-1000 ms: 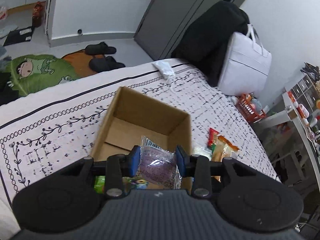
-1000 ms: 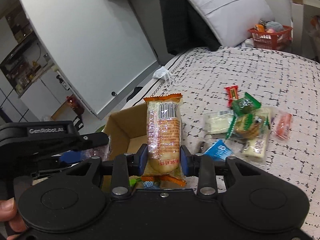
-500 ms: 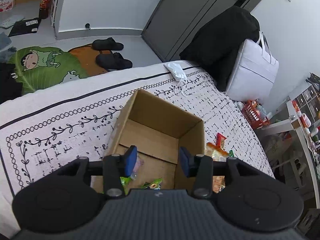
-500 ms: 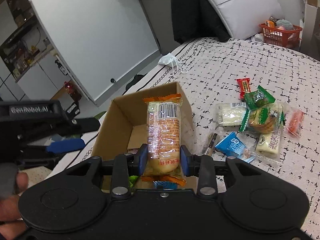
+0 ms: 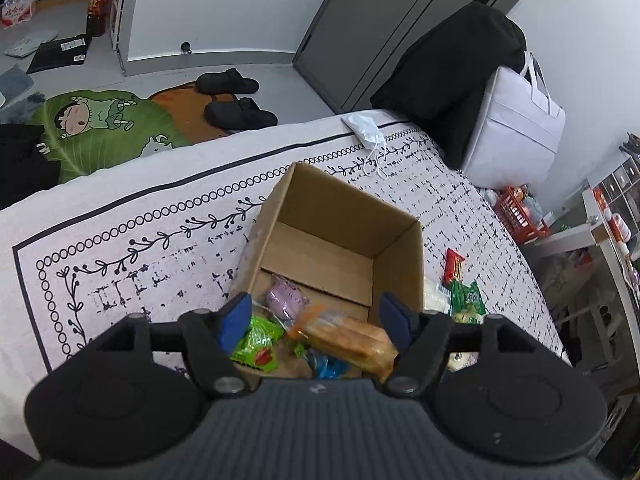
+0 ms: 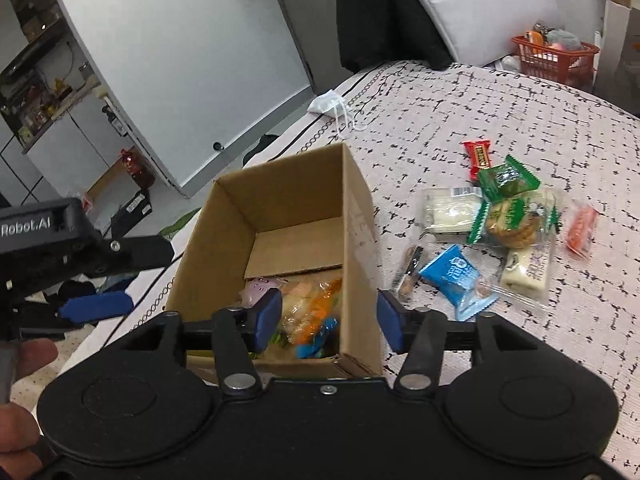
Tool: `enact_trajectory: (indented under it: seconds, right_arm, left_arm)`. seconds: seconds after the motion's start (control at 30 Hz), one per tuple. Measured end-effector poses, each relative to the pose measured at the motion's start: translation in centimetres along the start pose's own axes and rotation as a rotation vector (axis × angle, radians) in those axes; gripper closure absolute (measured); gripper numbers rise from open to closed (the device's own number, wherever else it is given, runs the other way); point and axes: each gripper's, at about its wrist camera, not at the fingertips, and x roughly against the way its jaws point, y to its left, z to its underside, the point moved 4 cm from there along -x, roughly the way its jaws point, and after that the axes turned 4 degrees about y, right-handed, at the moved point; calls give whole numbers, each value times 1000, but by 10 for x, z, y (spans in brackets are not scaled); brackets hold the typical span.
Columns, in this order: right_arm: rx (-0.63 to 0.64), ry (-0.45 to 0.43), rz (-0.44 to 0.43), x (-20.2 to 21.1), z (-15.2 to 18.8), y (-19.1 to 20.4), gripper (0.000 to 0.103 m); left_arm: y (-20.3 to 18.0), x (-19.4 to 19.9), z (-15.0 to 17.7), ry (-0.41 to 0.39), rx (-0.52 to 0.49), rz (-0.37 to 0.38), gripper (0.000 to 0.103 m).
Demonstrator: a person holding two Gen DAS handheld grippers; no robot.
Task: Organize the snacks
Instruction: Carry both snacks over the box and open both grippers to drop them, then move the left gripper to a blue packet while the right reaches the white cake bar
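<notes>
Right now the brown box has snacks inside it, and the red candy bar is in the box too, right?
Not quite. The brown box does hold snacks, but the red candy bar is not in it. The right wrist view shows it lying on the patterned cloth outside the box, beside the green packet.

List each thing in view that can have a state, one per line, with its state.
Cardboard box: open, partly filled with snacks.
Orange packet: inside the box, blurred.
Left gripper: open, jaws just opened, empty.
Right gripper: open, jaws just opened, empty.
Door: closed.
</notes>
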Motion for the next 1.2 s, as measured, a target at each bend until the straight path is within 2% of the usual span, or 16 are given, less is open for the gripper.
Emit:
enact_trajectory:
  seconds: [0.3,0.37,0.43,0.47,0.57,0.67,1.2]
  right_arm:
    - [-57,-2,1,16,-5,-27,40]
    - [-65,-12,4,22,-7,-33,31]
    - [-74,-24,7,27,-8,-40,26]
    - [-77,-28,6,29,-8,-44,26]
    - [-96,-28,6,35,-9,-54,25]
    - [-126,-34,17,40,-10,-69,19]
    - [-294,-105,53,68,-20,-144,19]
  left_arm:
    - [-14,10,4,-20,-24,-7,10]
    - [-18,12,5,-26,-34,-14,6]
    - [-23,12,6,-26,-42,-14,5]
    - [-25,12,7,-24,-45,-13,0]
    - [-35,12,11,-20,-65,-12,0]
    - [-45,10,14,-17,-83,-10,0]
    - [-110,-9,27,5,-185,35,0]
